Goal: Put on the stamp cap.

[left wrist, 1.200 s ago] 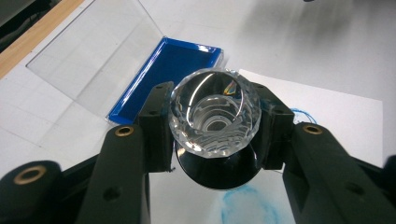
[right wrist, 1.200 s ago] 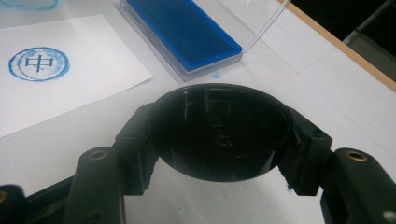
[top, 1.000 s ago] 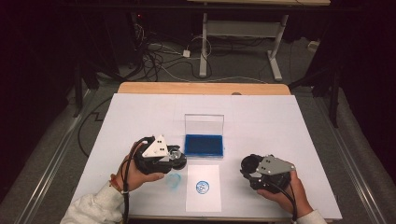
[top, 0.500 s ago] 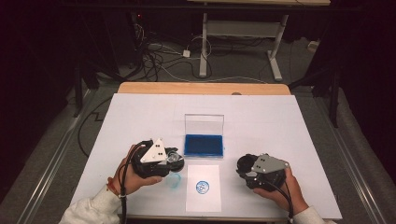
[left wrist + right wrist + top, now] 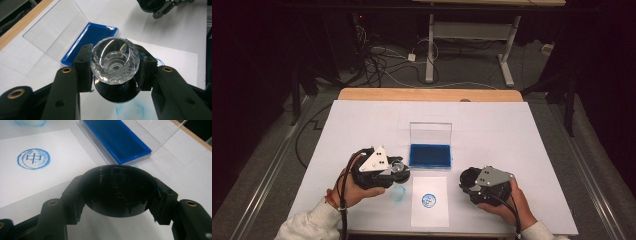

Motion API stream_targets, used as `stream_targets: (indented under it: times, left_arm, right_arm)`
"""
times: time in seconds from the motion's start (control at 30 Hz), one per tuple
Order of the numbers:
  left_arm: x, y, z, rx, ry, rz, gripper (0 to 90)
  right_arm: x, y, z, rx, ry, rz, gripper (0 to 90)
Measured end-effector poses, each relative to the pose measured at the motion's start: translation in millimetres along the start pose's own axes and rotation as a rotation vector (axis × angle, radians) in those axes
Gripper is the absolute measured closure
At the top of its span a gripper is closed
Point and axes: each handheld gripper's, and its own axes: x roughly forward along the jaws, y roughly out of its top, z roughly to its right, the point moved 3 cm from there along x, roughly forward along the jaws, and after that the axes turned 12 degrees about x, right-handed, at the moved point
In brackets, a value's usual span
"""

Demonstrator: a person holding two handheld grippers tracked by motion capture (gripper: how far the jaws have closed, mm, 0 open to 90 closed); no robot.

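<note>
My left gripper (image 5: 399, 171) (image 5: 115, 71) is shut on a stamp (image 5: 115, 63) with a clear faceted crystal handle and a dark round base. It hovers just left of the white paper (image 5: 429, 212) and over a blue smudge (image 5: 131, 111) on the table. My right gripper (image 5: 468, 181) (image 5: 120, 195) is shut on a round black cap (image 5: 120, 192), hollow side up, right of the paper. The paper bears a round blue imprint (image 5: 428, 200) (image 5: 33, 158). Behind the paper lies the blue ink pad (image 5: 430, 155) (image 5: 116, 138), its clear lid (image 5: 430, 132) standing open.
The white table cover (image 5: 512, 130) stretches wide behind and beside the ink pad. A wooden table edge (image 5: 427, 94) runs along the far side. Beyond it, cables and a desk frame (image 5: 467, 30) stand on the dark floor.
My right gripper with the black cap has shifted slightly left, toward the paper. My left gripper holds the stamp in about the same place.
</note>
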Motion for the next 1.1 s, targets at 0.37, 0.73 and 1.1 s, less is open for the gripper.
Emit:
stream_targets:
  times: [0.37, 0.73, 1.1]
  left_arm:
    - [1.5, 8.5, -6.4, 0.006, -0.012, 0.034, 54.6]
    - [8.5, 20.5, -14.6, 0.003, -0.028, 0.062, 54.6]
    - [24.0, 39.7, -12.8, 0.025, -0.063, 0.078, 54.6]
  right_arm:
    - [6.4, 2.5, -2.1, 0.019, 0.021, 0.001, 38.5]
    - [7.8, 10.6, -3.6, 0.048, 0.035, 0.020, 38.6]
    - [19.2, 22.9, -13.4, 0.023, 0.074, 0.027, 38.6]
